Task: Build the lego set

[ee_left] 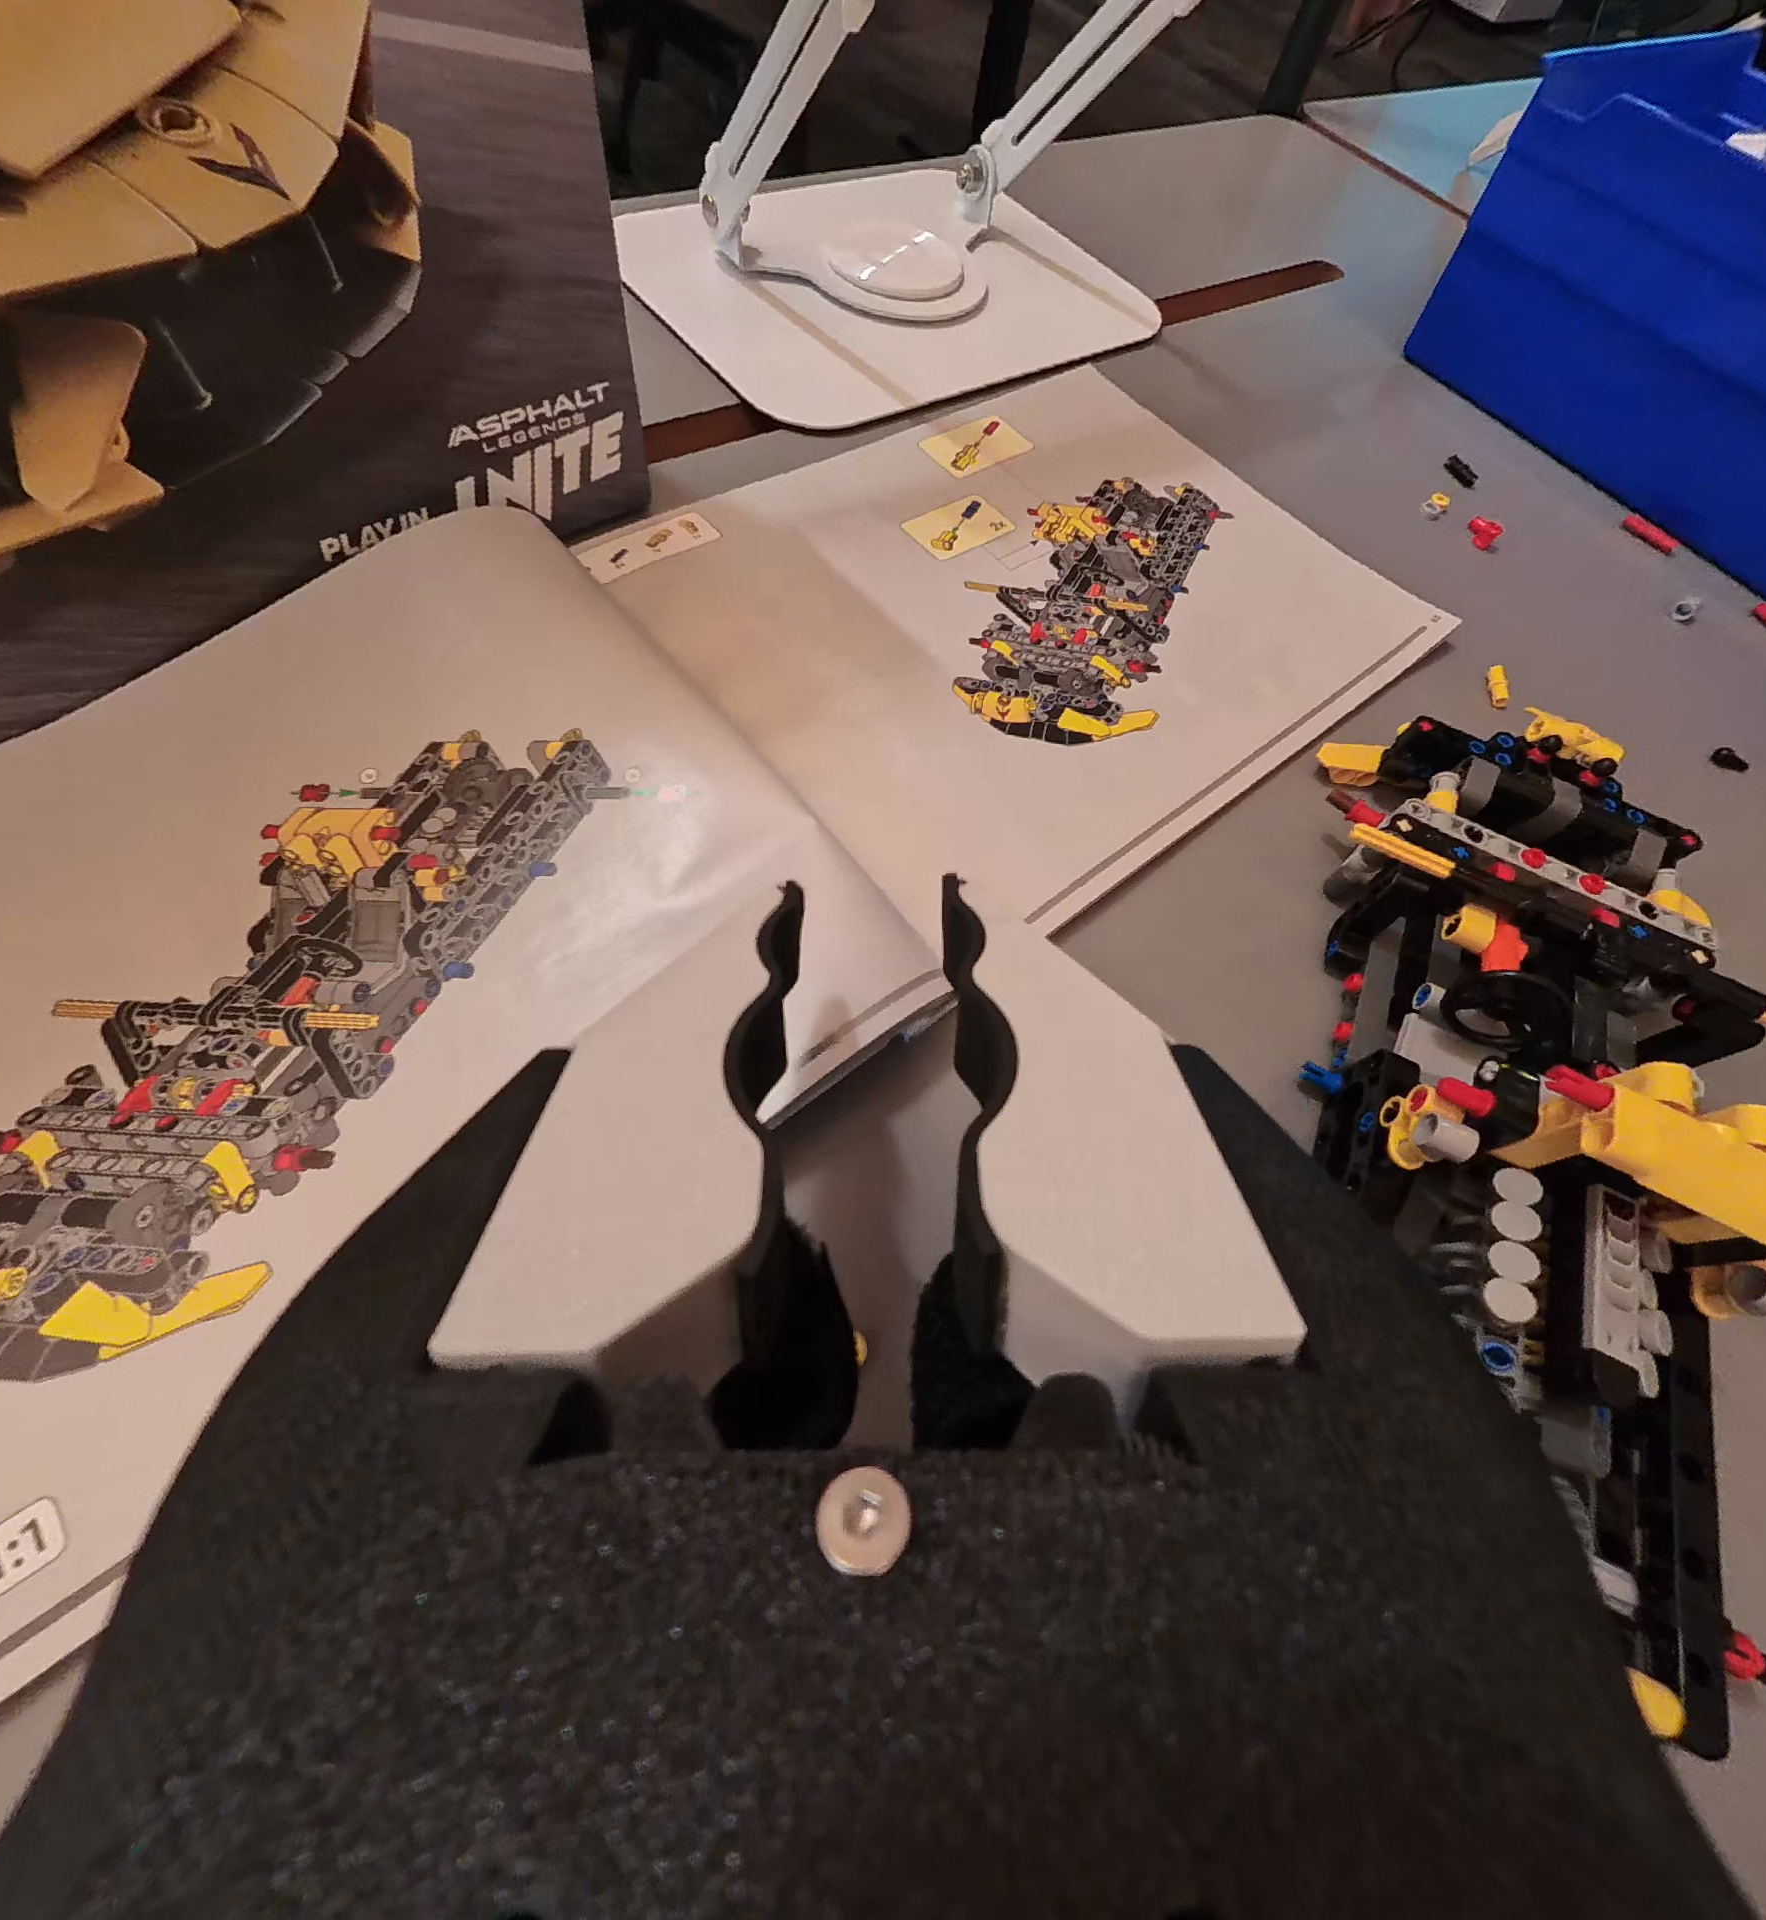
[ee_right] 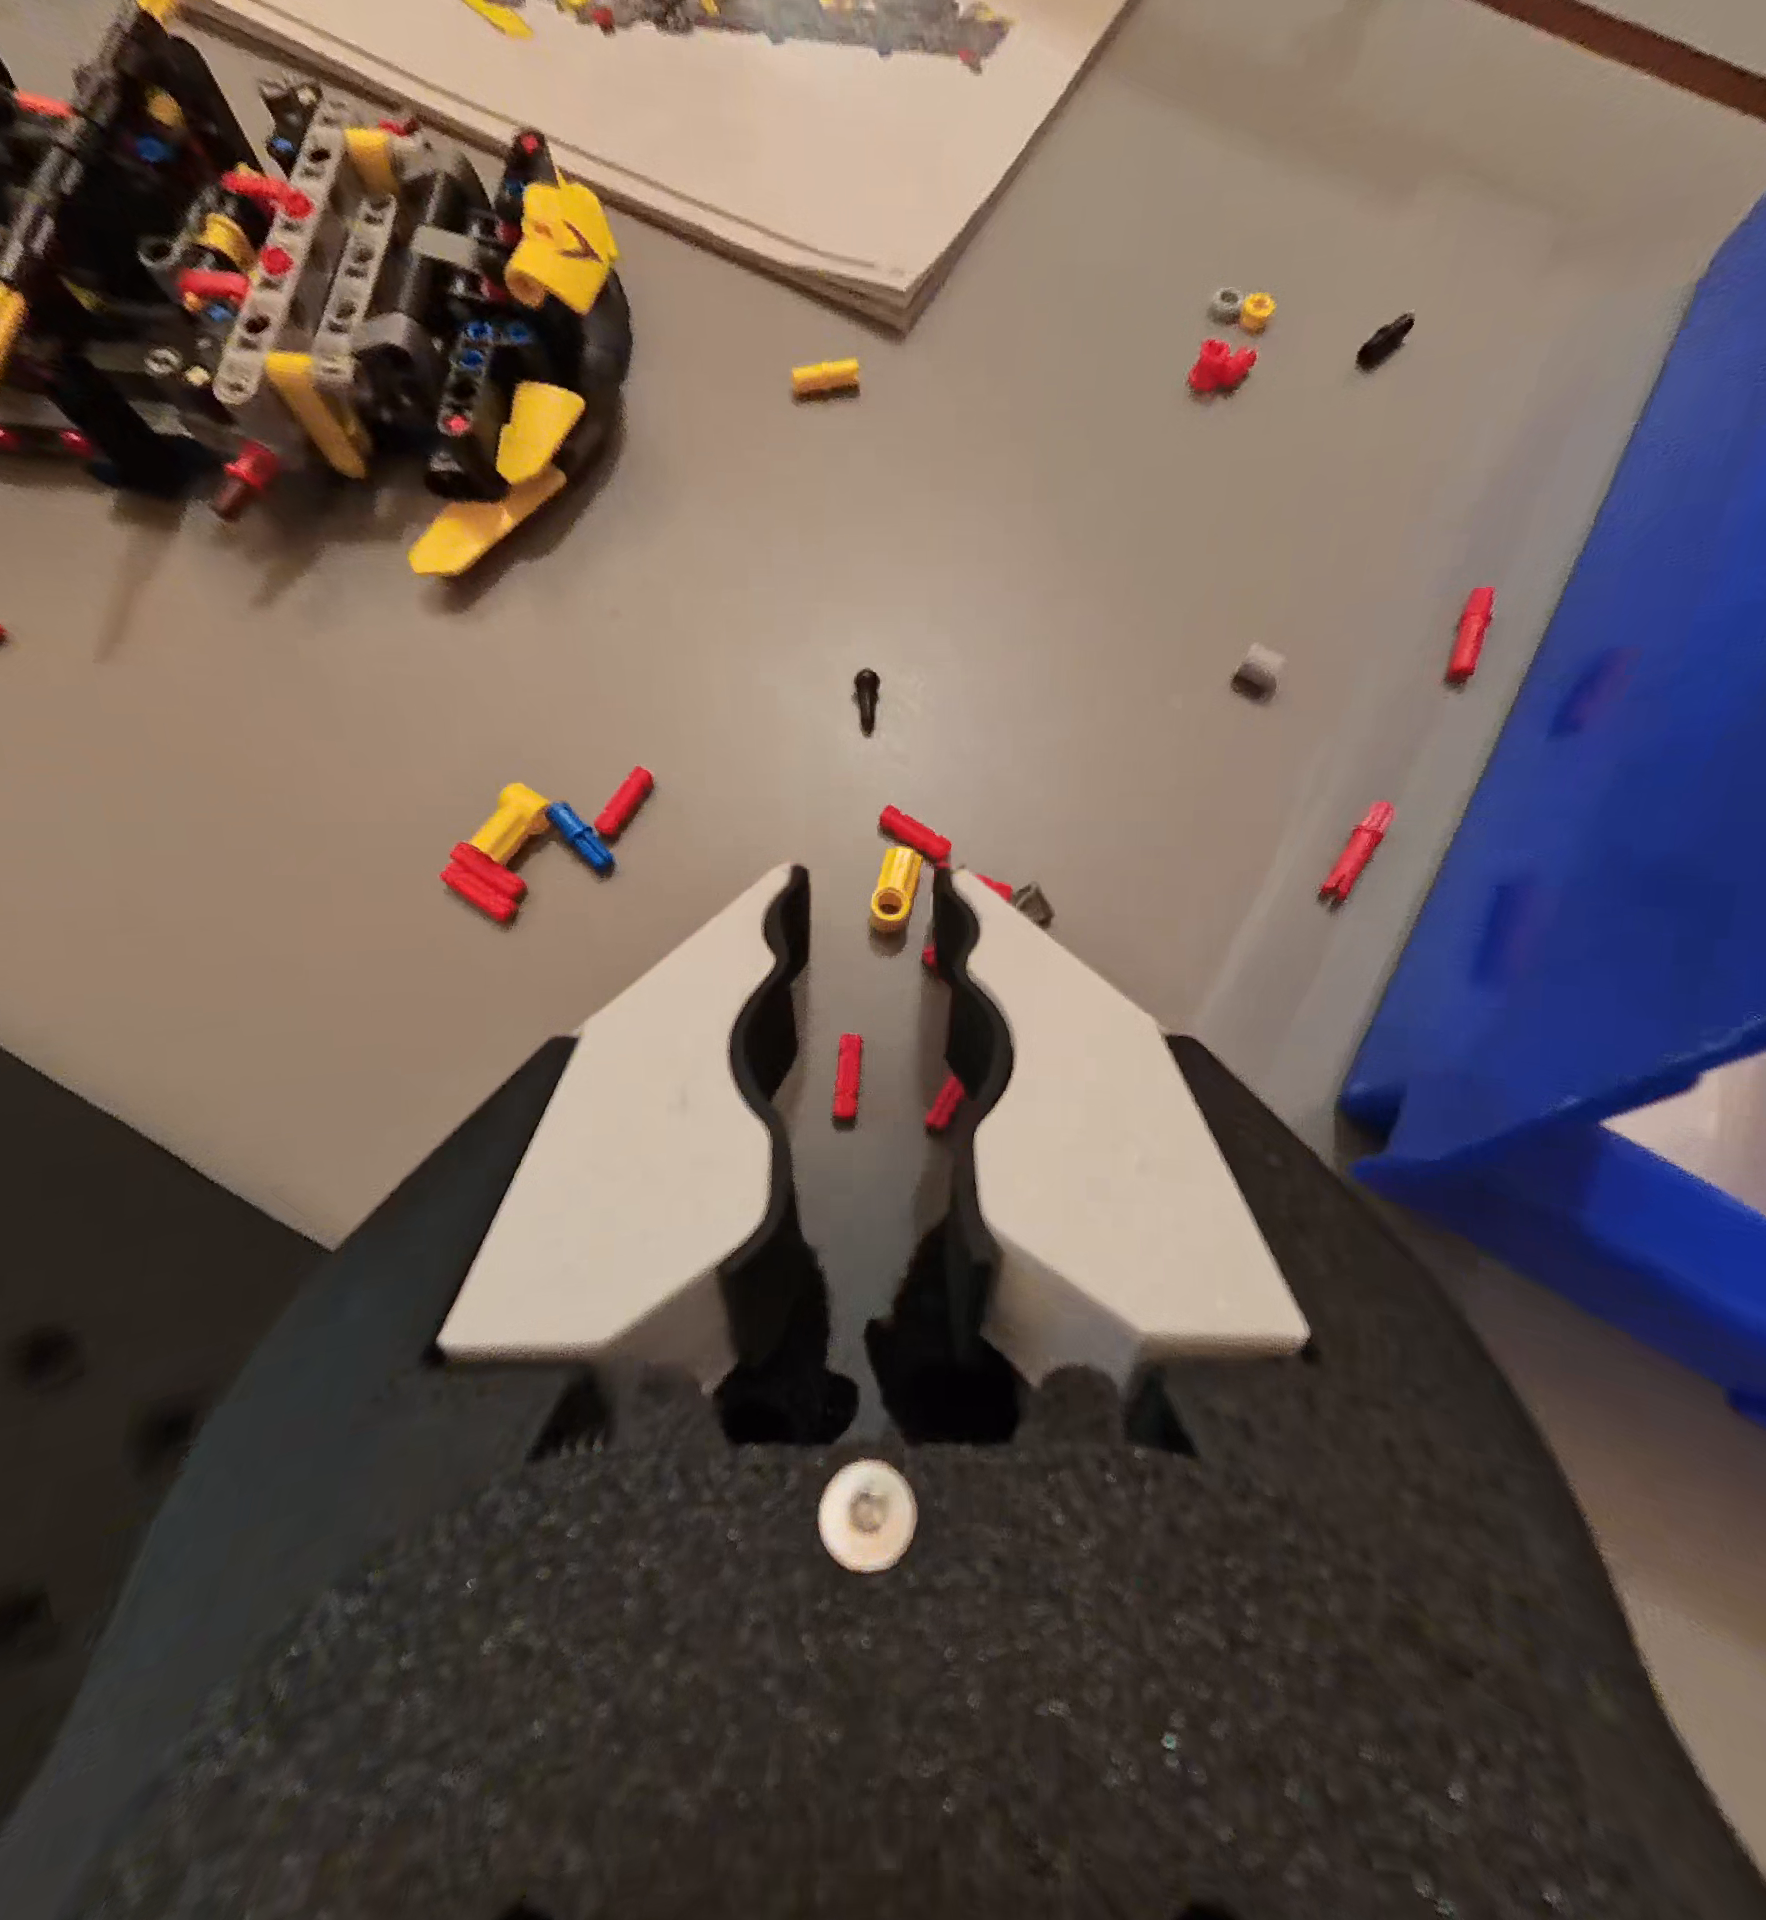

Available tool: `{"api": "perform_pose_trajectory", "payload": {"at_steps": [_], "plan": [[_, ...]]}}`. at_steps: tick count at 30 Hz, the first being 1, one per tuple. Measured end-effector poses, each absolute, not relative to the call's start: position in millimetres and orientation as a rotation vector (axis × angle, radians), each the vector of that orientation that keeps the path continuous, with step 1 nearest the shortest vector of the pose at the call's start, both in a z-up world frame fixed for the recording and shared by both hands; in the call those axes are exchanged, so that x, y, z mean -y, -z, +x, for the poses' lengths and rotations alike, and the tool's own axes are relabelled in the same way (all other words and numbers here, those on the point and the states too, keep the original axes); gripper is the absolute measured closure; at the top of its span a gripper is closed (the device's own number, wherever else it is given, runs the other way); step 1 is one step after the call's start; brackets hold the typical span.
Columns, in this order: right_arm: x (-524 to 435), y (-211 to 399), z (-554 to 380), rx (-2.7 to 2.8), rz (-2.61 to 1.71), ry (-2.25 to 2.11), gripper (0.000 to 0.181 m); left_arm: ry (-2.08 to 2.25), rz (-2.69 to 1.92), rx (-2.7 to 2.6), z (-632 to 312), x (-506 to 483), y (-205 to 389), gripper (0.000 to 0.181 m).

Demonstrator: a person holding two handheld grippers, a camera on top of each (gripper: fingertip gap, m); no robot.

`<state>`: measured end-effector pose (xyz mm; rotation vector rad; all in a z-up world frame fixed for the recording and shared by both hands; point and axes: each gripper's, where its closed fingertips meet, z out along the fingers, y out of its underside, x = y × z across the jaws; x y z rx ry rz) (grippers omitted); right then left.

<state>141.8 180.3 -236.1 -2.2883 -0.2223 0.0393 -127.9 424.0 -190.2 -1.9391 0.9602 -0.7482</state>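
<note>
A partly built black, grey and yellow lego car chassis (ee_left: 1544,1060) lies on the grey table at the right of the left wrist view; it also shows at the upper left of the right wrist view (ee_right: 266,281). My left gripper (ee_left: 868,894) is open and empty, above the open instruction booklet (ee_left: 567,831). My right gripper (ee_right: 871,883) is open and empty, low over loose pieces. A small yellow connector (ee_right: 894,888) and a red pin (ee_right: 915,831) lie just beyond its tips. Another red pin (ee_right: 847,1075) lies on the table between its fingers.
A blue plastic bin (ee_right: 1637,790) stands close on the right, also seen in the left wrist view (ee_left: 1648,260). The set's box (ee_left: 235,312) and a white stand base (ee_left: 889,301) are behind the booklet. Loose red, yellow, blue and black pins (ee_right: 536,842) are scattered on the table (ee_right: 1066,540). My right fingertips sit around 35 cm from my left ones.
</note>
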Motion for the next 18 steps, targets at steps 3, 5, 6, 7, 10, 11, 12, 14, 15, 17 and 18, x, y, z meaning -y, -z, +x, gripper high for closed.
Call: {"api": "perform_pose_trajectory", "payload": {"at_steps": [3, 5, 6, 7, 10, 11, 12, 14, 15, 17, 18], "plan": [[-179, 242, 147, 0.219, -2.307, 0.012, 0.166, 0.746, -1.944, -0.955, -129, -425, 191, 0.154], [-179, 242, 147, 0.222, -2.302, 0.028, 0.175, 0.748, -1.943, -0.953, -129, -426, 190, 0.154], [-179, 242, 148, 0.226, -2.306, 0.037, 0.175, 0.747, -1.941, -0.954, -129, -425, 190, 0.154], [-179, 240, 145, 0.241, -2.308, 0.026, 0.175, 0.745, -1.94, -0.956, -129, -425, 190, 0.154], [-180, 216, 96, 0.398, -2.217, -0.173, 0.175, 0.736, -1.937, -0.963, -128, -425, 190, 0.154], [-178, 211, 71, 0.489, -2.202, -0.25, 0.175, 0.736, -1.938, -0.965, -128, -424, 190, 0.154], [-175, 210, 47, 0.581, -2.198, -0.304, 0.175, 0.737, -1.937, -0.965, -128, -424, 191, 0.154], [-170, 214, 5, 0.756, -2.192, -0.358, 0.175, 0.737, -1.939, -0.969, -128, -424, 191, 0.154], [-169, 218, -10, 0.818, -2.196, -0.36, 0.175, 0.735, -1.939, -0.97, -128, -424, 191, 0.154], [-171, 224, -30, 0.893, -2.196, -0.347, 0.175, 0.731, -1.937, -0.968, -128, -424, 191, 0.154], [-173, 227, -37, 0.912, -2.194, -0.351, 0.175, 0.73, -1.936, -0.966, -129, -425, 190, 0.154]]}}
